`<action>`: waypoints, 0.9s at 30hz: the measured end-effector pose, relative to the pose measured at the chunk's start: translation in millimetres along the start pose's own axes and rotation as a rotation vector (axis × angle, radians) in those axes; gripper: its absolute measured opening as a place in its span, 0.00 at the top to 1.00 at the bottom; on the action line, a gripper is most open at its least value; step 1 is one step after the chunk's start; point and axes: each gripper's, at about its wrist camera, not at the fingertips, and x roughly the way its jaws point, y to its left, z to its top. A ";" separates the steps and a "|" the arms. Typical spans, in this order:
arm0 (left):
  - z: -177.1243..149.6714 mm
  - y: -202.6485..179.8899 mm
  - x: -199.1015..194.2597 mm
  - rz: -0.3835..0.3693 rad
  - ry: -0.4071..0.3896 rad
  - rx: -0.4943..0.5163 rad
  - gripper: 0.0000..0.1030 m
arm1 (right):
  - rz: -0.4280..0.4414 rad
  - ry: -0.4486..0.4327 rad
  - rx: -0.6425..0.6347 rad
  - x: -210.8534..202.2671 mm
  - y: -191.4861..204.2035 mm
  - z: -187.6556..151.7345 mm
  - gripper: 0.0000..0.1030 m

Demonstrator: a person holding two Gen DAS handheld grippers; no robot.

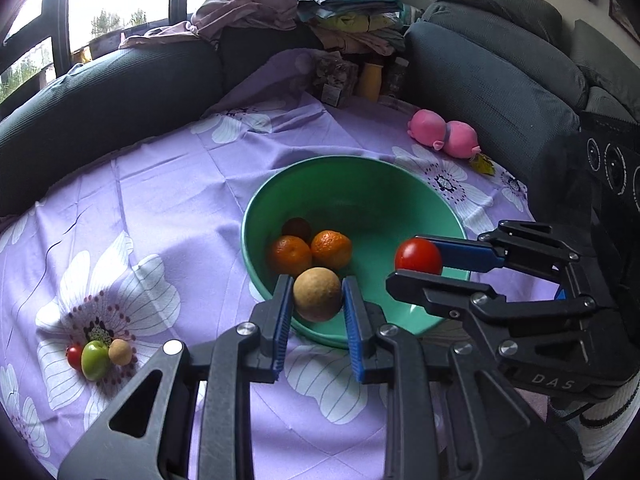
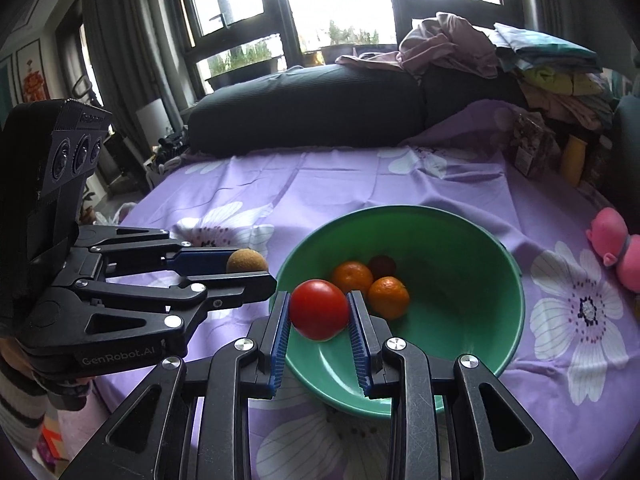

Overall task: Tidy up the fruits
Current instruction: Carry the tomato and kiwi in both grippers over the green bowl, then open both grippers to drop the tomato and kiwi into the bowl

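Note:
My left gripper [image 1: 317, 281] is shut on a round brown fruit [image 1: 317, 296] and holds it over the near rim of a green bowl [image 1: 352, 161]. Beside it on the right, my right gripper [image 1: 416, 260] is shut on a red tomato [image 1: 418, 255], also over the bowl. In the right wrist view the tomato [image 2: 319, 310] sits between the blue pads above the bowl [image 2: 460, 216]. The left gripper [image 2: 252, 267] with the brown fruit [image 2: 246, 261] is just left of the rim. Two oranges [image 1: 291, 256] and a dark fruit [image 1: 297, 228] lie inside.
Three small fruits, red [image 1: 73, 356], green [image 1: 95, 360] and brown [image 1: 120, 352], lie together on the purple flowered cloth [image 1: 160, 200] at the near left. A pink toy [image 1: 444, 133] lies behind the bowl on the right. Dark sofa cushions [image 1: 100, 92] and piled clothes [image 1: 320, 12] ring the cloth.

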 end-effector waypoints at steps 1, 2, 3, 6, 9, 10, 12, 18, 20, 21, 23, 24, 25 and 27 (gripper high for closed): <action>0.2 -1.0 4.5 -0.002 0.010 0.001 0.76 | -0.006 0.004 0.003 0.7 -2.1 -1.6 0.71; 0.6 -1.7 8.4 -0.005 0.018 0.004 0.76 | -0.010 0.008 0.008 1.7 -4.6 -2.9 0.71; 0.7 -3.0 11.8 -0.006 0.025 0.005 0.76 | -0.012 0.013 0.012 2.8 -7.0 -4.6 0.71; 0.4 -4.3 19.1 -0.012 0.042 0.007 0.76 | -0.018 0.027 0.026 6.1 -13.0 -8.9 0.71; -0.4 -5.9 24.1 -0.012 0.054 0.011 0.76 | -0.027 0.038 0.034 8.3 -17.5 -11.1 0.71; -0.6 -6.3 25.3 -0.013 0.057 0.012 0.76 | -0.031 0.041 0.036 8.8 -18.4 -11.8 0.70; -0.8 -6.6 27.1 -0.011 0.061 0.011 0.76 | -0.037 0.044 0.039 9.7 -19.9 -12.8 0.71; -1.1 -2.9 29.9 -0.002 0.064 -0.013 0.75 | -0.055 0.068 0.069 13.0 -25.6 -15.8 0.70; -2.0 -1.1 29.4 -0.005 0.065 -0.027 0.70 | -0.054 0.072 0.076 12.6 -27.2 -16.3 0.70; -2.7 -0.9 28.3 -0.006 0.062 -0.032 0.65 | -0.057 0.074 0.079 12.1 -27.8 -16.4 0.70; -3.2 -0.3 24.7 -0.022 0.050 -0.047 0.56 | -0.060 0.070 0.085 10.4 -28.5 -16.6 0.70; -3.4 -0.3 22.0 -0.020 0.041 -0.052 0.49 | -0.062 0.068 0.089 9.5 -28.6 -16.6 0.70; -3.6 -0.2 19.8 -0.011 0.036 -0.056 0.44 | -0.063 0.066 0.094 8.9 -29.2 -16.4 0.70; -5.0 1.4 12.3 -0.008 0.014 -0.067 0.36 | -0.063 0.063 0.102 7.0 -29.4 -16.1 0.70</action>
